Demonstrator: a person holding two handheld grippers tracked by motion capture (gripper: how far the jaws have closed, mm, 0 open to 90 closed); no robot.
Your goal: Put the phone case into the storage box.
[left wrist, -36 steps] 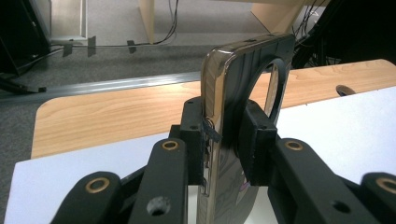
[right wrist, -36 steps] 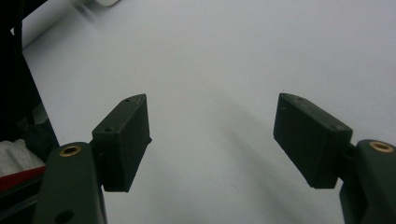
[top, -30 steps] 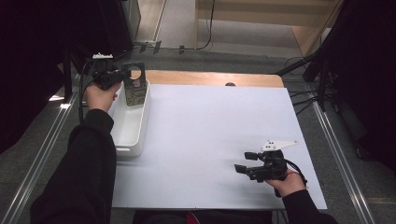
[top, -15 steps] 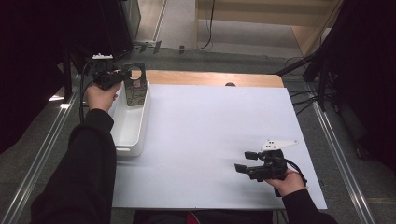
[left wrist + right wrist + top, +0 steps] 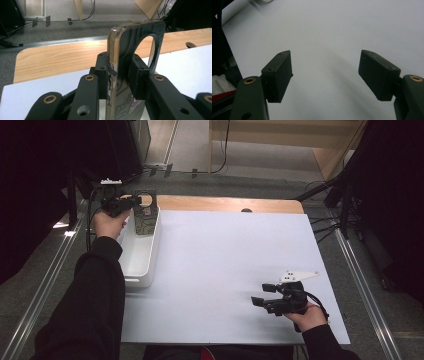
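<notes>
Okay, my left hand-held gripper [image 5: 134,202] is up at the far left corner of the tabletop [image 5: 225,270], with the phone case [image 5: 145,215] standing upright between its jaws, over the far end of the white tray [image 5: 140,260]. In the left gripper view the case [image 5: 120,62] sits on edge, its camera cut-out at the top, with a pad [image 5: 101,72] on either side; the jaws have just been easing apart, and I can't quite tell whether the pads are gripping or merely flanking it, though they look close against it. I read this as the release step: the case is being set down in the tray. Next I'd want the jaws wide enough to clear both faces, then a straight lift away so the case doesn't tip or get dragged along. My right hand-held gripper [image 5: 265,295] rests near the near right corner, jaws spread with nothing between them, just bare white surface in the right gripper view [image 5: 325,75]. The tabletop is a white sheet over a wooden top [image 5: 225,204] that shows along the far edge. Beyond it there's grey floor, cables and dark curtains on both sides.
</notes>
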